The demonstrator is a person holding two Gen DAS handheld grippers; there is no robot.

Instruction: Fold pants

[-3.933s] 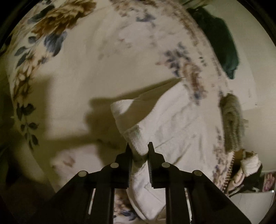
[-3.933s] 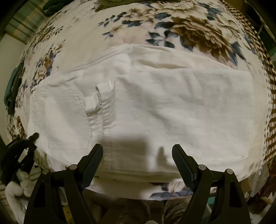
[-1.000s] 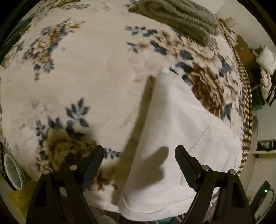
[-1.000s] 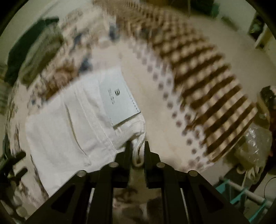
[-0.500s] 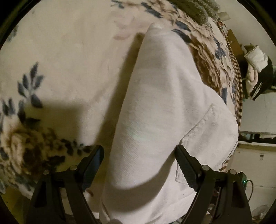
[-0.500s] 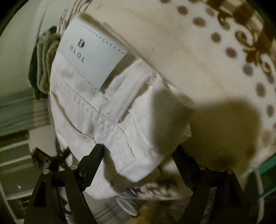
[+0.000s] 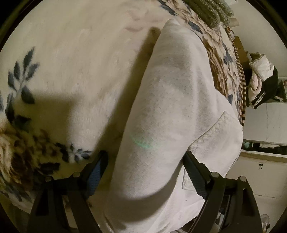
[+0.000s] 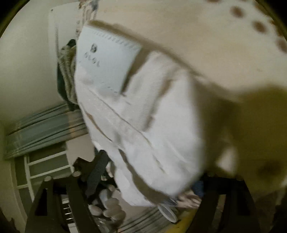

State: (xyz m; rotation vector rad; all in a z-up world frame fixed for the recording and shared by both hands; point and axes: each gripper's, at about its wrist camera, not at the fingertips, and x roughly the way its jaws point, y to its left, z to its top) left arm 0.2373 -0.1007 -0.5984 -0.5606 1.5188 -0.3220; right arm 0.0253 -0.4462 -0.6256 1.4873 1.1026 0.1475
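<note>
The white pants (image 7: 175,111) lie folded on the floral blanket (image 7: 71,62). In the left wrist view they fill the middle and right, with a pocket seam at the lower right. My left gripper (image 7: 146,170) is open, its fingers on either side of the near folded end. In the right wrist view the pants (image 8: 140,125) show the waistband with a pale label (image 8: 107,61). My right gripper (image 8: 150,172) is open, its fingers astride the near corner of the pants, very close to the cloth. The view is blurred.
A grey-green knitted garment (image 7: 206,10) lies at the far end of the bed. Clothes are piled on furniture (image 7: 261,78) to the right. The blanket's brown dotted border (image 8: 258,26) runs beside the pants. A curtain (image 8: 44,129) and a white rack (image 8: 44,166) stand beyond the bed edge.
My right gripper let go of the waistband corner, opened, and pushed in close over the pants. My left gripper stayed open and moved in over the folded end.
</note>
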